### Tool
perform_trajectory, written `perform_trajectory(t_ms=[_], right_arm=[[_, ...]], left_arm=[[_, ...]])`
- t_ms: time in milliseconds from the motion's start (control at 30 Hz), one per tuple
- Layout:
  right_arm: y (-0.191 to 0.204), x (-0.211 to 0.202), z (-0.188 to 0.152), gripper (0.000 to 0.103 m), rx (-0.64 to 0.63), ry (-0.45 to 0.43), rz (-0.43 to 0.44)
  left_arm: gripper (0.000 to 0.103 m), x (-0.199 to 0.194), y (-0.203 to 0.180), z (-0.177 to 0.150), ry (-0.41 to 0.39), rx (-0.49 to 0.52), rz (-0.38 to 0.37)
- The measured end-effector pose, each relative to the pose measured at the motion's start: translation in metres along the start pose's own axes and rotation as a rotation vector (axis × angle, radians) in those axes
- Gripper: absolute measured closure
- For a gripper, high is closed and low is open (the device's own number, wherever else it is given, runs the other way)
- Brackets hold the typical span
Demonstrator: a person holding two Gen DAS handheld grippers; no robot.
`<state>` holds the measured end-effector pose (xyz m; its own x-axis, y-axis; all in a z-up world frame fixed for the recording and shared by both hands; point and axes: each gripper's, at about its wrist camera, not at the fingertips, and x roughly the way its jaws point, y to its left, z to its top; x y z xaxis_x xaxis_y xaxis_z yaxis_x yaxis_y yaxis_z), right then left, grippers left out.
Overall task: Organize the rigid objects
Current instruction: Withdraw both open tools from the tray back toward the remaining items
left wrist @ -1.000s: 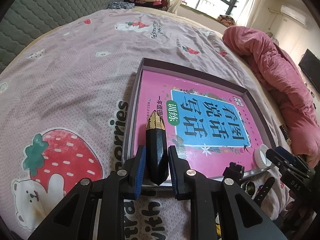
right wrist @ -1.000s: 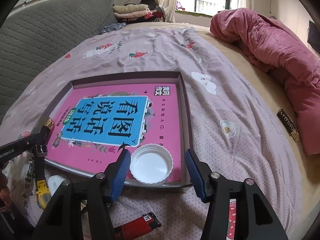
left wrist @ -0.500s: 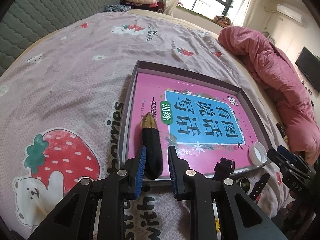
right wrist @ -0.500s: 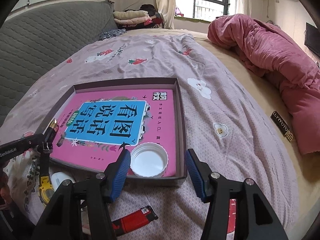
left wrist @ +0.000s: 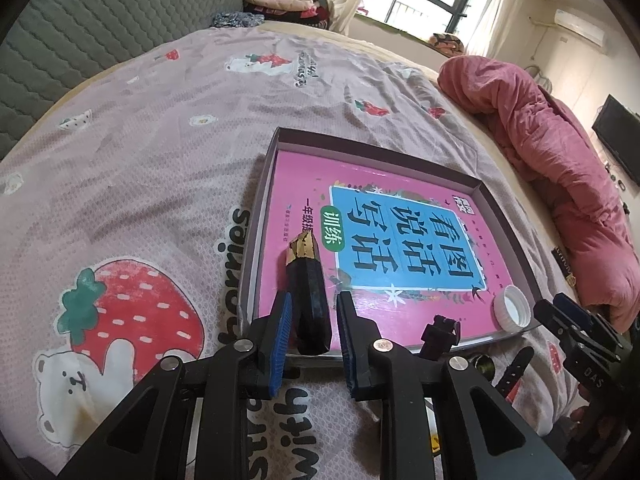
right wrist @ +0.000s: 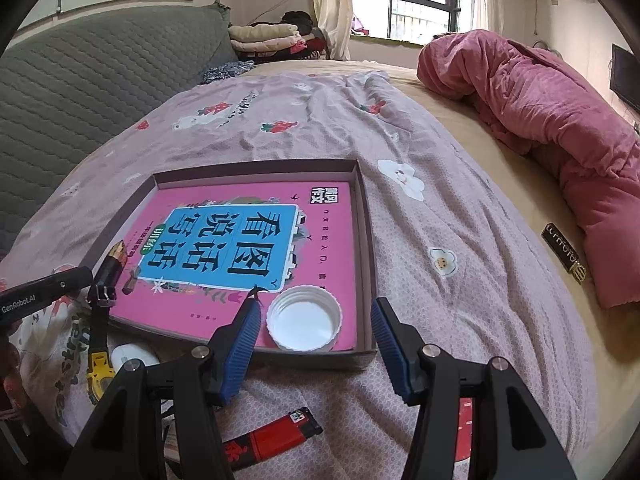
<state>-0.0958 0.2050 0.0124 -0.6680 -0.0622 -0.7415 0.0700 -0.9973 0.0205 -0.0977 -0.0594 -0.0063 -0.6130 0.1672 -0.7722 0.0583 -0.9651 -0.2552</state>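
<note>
The left hand-held gripper [left wrist: 312, 316] is opening around the black-and-gold lipstick [left wrist: 307, 292] lying at the tray [left wrist: 256, 216]'s 7 o'clock corner, the right hand-held gripper [right wrist: 316, 336] stands released behind the white cap [right wrist: 304, 322] at 5 o'clock, while the red lighter [right wrist: 272, 438] and yellow watch [right wrist: 98, 364] still wait on the bed at 6 o'clock

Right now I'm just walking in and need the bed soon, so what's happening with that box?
A person with two handheld grippers is sorting small items into the shallow box, which holds a pink book. The left gripper is opening around a black and gold faceted piece lying on the book. The right gripper stands open around a white cap already in the box. A red lighter waits on the bedspread.
</note>
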Motion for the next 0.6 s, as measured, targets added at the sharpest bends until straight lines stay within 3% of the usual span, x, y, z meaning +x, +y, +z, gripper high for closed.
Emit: perform_trajectory(t_ms=[100,300,367,600], right_arm=[[0.003,-0.001,-0.001,0.046,-0.013,0.0,0.002],[0.006,-0.004,-0.002,0.046,-0.023,-0.006,0.009],[0.006,-0.005,-0.002,0.046,-0.02,-0.008,0.008],[0.004,-0.01,-0.002,0.045,-0.009,-0.018,0.013]], left_arm=[[0.063,-0.002,-0.001,0.0,0.002,0.0,-0.003],[0.059,-0.011,-0.002,0.0,-0.023,-0.002,0.005],[0.052,-0.014,-0.002,0.0,-0.026,-0.007,-0.002],[0.051,-0.021,-0.006,0.0,-0.027,-0.003,-0.008]])
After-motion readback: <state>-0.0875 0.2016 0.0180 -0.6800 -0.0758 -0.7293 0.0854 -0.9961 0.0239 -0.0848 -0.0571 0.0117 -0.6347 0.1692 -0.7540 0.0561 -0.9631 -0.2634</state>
